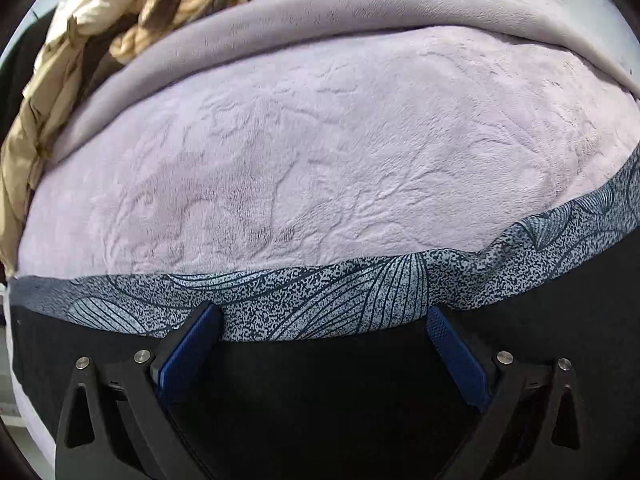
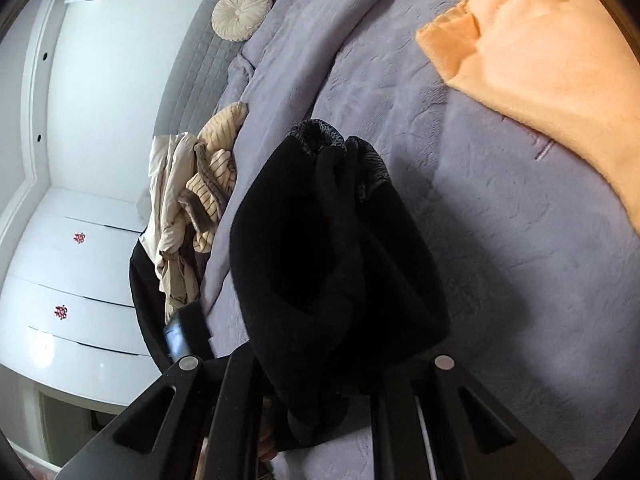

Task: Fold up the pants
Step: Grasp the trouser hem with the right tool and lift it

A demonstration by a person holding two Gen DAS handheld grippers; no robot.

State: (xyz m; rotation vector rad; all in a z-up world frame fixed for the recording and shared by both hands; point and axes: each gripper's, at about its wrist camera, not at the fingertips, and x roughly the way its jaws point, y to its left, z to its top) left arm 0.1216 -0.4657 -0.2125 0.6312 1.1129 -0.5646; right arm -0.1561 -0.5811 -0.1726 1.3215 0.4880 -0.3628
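Right wrist view: right gripper [image 2: 320,392] clenched on soft, floppy pants [image 2: 332,248]; left gripper [image 1: 322,322] released — take the patterned waistband [image 1: 360,292].

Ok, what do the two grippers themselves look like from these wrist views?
The left gripper has a black frame with triangular cut-outs, round silver bolt heads and blue ribbed pads. The right gripper shows the same black frame, cut-outs and silver bolts; its pads are hidden by fabric.
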